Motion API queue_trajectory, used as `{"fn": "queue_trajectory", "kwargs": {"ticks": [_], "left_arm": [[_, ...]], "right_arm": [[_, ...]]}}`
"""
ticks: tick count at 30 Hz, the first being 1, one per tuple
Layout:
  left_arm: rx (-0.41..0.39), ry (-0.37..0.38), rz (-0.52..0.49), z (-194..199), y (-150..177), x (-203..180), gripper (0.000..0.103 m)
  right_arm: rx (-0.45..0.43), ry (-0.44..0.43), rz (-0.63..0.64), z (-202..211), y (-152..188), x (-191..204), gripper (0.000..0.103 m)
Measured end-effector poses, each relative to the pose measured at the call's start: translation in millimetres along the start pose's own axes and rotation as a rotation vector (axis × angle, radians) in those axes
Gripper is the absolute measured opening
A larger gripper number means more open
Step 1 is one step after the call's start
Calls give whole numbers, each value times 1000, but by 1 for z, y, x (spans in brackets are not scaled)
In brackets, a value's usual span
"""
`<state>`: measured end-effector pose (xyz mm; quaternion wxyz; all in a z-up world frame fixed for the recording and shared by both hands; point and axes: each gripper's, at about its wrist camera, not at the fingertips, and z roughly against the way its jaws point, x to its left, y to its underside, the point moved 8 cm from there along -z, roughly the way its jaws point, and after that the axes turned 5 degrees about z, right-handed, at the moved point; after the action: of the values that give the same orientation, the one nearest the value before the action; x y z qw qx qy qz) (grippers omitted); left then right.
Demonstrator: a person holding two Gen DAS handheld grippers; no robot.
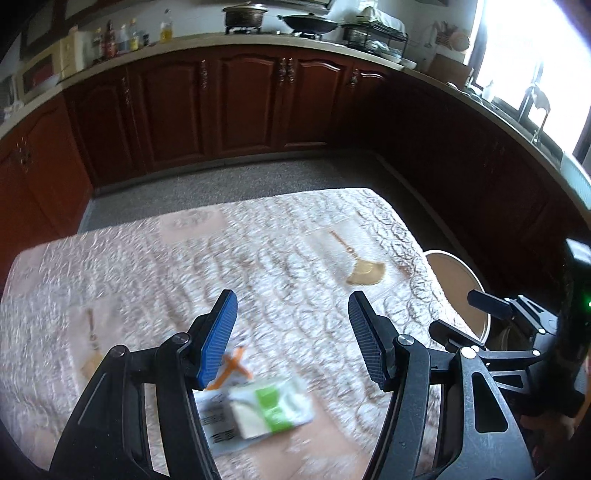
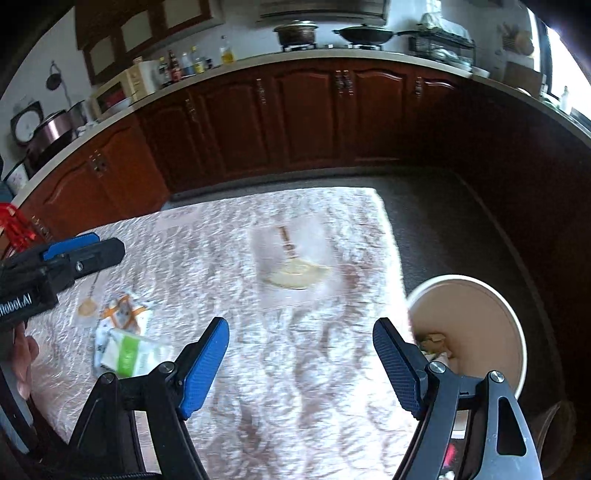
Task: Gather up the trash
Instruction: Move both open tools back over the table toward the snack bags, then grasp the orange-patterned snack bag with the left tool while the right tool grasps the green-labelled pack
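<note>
Collecting trash, part-way stage. Both claws are spread wide and carry nothing: the left gripper (image 1: 291,332) hangs over the near left part of the tabletop (image 1: 258,236), and the right gripper (image 2: 301,360) hangs over the near right part, close to the right edge.

Done, as far as can be judged: the bin (image 2: 491,291), a round pale tub standing on the floor just beside the table's right edge, already holds some crumpled scraps (image 2: 436,345) at its bottom; blur leaves their kind unclear.

Left to do: the wrappers (image 1: 258,410) lie flat near the front left corner of the tabletop. They appear to be a white packet with a green band, with a second white piece with orange marks (image 2: 123,314) touching or partly under it. The left gripper's open fingers are just above and on either side of this pile, not touching it, so a grasp looks like the next step, followed by a carry across to the bin.

Surroundings: the tabletop has a patterned cloth printed with fan motifs (image 1: 364,273), which are not trash. Beyond it are dark wooden cabinets (image 1: 240,103) and a counter with bottles (image 1: 122,38) and pans (image 1: 312,22). Nothing on the cloth lies between the wrappers and the bin; only the right gripper itself occupies that path.
</note>
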<state>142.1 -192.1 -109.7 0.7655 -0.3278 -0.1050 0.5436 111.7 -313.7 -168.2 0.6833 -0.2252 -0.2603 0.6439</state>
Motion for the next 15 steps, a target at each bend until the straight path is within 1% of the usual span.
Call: {"fn": "queue_trajectory", "kwargs": {"ticks": [4, 7, 10, 14, 15], "left_arm": [[19, -9, 38, 13, 5, 34, 61], [48, -14, 70, 15, 12, 58, 64], [108, 1, 102, 7, 24, 73, 69], [177, 4, 154, -11, 45, 90, 70], [193, 3, 166, -17, 50, 93, 70]], "right_arm": [[14, -53, 39, -6, 2, 28, 79], [29, -93, 58, -10, 6, 46, 79], [49, -120, 78, -17, 11, 64, 79], [71, -143, 97, -25, 16, 81, 79], [76, -162, 102, -26, 18, 87, 79]]}}
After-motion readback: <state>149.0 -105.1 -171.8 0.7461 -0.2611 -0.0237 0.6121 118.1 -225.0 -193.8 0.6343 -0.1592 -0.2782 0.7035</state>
